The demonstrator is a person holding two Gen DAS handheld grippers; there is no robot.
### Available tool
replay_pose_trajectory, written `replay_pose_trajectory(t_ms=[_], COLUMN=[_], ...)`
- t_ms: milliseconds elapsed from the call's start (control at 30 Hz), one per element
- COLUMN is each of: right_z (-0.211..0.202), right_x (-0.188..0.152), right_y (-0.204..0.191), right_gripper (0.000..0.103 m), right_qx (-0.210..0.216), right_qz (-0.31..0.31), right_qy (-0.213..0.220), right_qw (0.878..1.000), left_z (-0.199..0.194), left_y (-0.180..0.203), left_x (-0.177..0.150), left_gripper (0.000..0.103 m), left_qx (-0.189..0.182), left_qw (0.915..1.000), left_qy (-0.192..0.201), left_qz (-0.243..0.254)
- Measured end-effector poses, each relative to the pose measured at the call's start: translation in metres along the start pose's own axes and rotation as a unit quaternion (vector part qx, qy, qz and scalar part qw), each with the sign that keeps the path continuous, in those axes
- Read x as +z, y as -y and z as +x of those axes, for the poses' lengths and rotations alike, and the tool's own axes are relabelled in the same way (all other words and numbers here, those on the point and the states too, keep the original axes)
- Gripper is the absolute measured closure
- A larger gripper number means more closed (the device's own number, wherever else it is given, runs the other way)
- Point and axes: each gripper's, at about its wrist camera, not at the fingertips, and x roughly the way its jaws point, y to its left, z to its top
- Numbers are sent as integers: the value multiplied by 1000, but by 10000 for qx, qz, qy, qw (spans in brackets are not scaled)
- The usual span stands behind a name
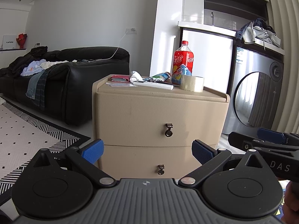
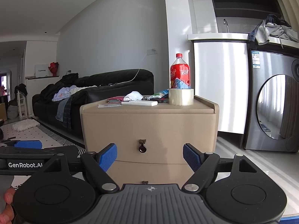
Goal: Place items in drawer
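Note:
A beige two-drawer nightstand (image 1: 130, 112) stands ahead, both drawers shut; the top drawer has a ring pull (image 1: 168, 130), also in the right wrist view (image 2: 142, 146). On top lie a tape roll (image 1: 192, 83), a red soda bottle (image 1: 182, 59), a white remote (image 1: 153, 85), a white cloth (image 1: 135, 76), a snack packet (image 1: 158, 77) and a pink wallet (image 1: 119, 78). My left gripper (image 1: 147, 149) is open and empty, short of the drawer fronts. My right gripper (image 2: 150, 154) is open and empty, level with the top drawer's pull.
A black sofa (image 1: 65, 71) with clothes stands left of the nightstand. A patterned rug (image 1: 22, 130) covers the floor at left. A washing machine (image 1: 261, 93) and white cabinet (image 1: 205, 56) stand at right. The other gripper shows at each view's edge (image 1: 271, 140).

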Motion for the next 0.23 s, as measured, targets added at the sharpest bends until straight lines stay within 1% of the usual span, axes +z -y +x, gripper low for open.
replay_pose_trajectory(t_ms=[233], right_z=[-1], right_x=[-1], right_y=[1], right_gripper=[22], right_qx=[-1], right_qz=[5], right_qy=[-19], right_qw=[10000], left_z=[0], left_y=[2], left_x=[0], left_gripper=[0], left_qx=[5], left_qw=[10000], left_qy=[-2], left_qz=[18])
